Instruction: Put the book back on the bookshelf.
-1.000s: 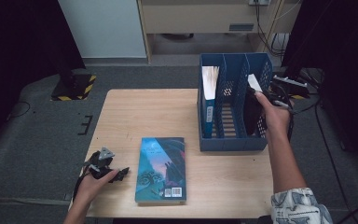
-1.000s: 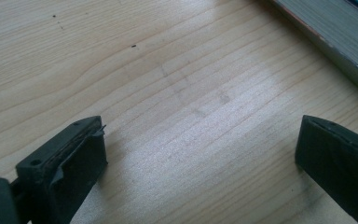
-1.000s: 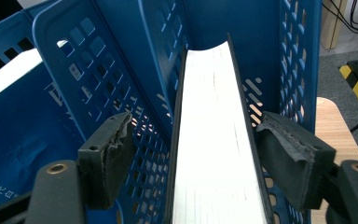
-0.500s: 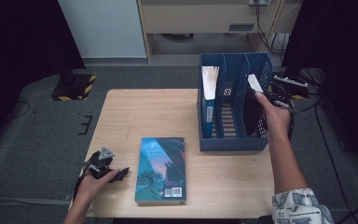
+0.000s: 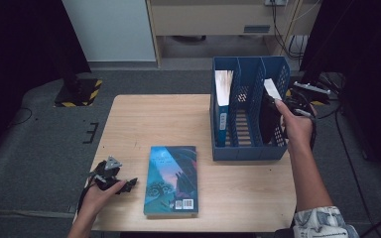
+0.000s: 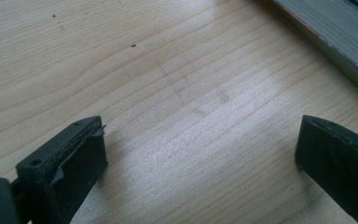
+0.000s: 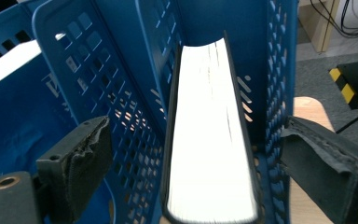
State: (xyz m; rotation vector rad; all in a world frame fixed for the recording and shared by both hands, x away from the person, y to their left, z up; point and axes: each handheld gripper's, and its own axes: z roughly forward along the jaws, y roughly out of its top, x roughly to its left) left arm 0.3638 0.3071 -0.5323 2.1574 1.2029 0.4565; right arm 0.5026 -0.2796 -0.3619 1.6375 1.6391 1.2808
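A blue three-slot file rack [image 5: 248, 151] stands on the right of the wooden table [image 5: 154, 119]. In its rightmost slot a dark-covered book [image 5: 267, 116] stands on edge. My right gripper [image 5: 281, 105] hangs over that book's top. In the right gripper view its jaws have just been opening and stand wide on either side of the book [image 7: 209, 154], with the pads clear of it, so my right gripper [image 7: 198, 135] is open. A teal-covered book [image 5: 172, 178] lies flat near the front. Just left of it my left gripper [image 5: 125, 183] rests open over bare wood [image 6: 200, 135].
Another book [image 5: 222, 99] with a blue spine stands in the rack's leftmost slot, and the middle slot holds nothing. The flat book's page edge [image 6: 335, 32] lies beyond my left gripper's right jaw. Dark floor and cables surround the table.
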